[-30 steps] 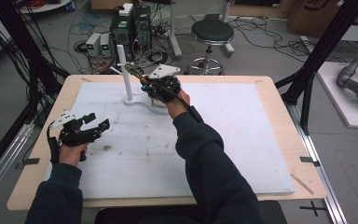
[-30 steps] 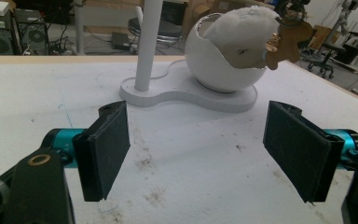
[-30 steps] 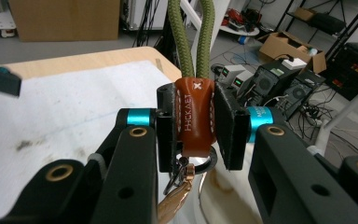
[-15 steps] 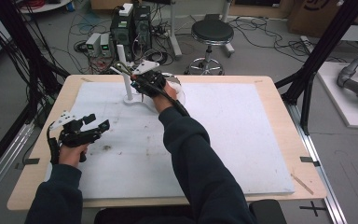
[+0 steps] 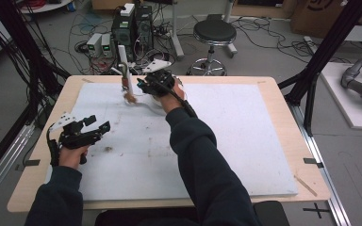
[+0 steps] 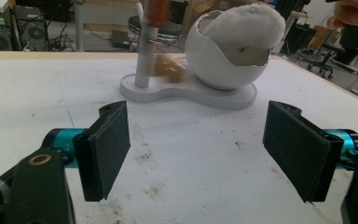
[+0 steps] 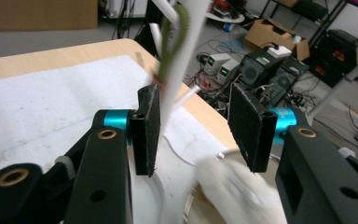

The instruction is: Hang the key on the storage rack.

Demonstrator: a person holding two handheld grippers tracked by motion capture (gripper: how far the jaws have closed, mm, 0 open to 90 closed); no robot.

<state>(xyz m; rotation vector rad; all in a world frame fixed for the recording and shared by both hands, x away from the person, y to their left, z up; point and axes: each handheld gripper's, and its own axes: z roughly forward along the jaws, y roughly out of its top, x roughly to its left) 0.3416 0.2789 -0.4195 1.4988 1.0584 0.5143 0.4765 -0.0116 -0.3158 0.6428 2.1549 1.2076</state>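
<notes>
Jaws on the right gripper (image 5: 140, 87) have just been opening up at the table's twelve o'clock edge, and the white post (image 7: 179, 70) of the stand (image 6: 191, 95) now runs between the pads, hard beside one pad, whether touching I cannot tell. Just beside that post, an orange blurred piece (image 6: 170, 70) sits at its foot on the stand's base, next to the cracked white egg-shaped shell (image 6: 223, 51). Over at eight o'clock the left gripper (image 5: 92, 133) hovers low over the white table mat (image 5: 245, 141), jaws wide apart around nothing.
</notes>
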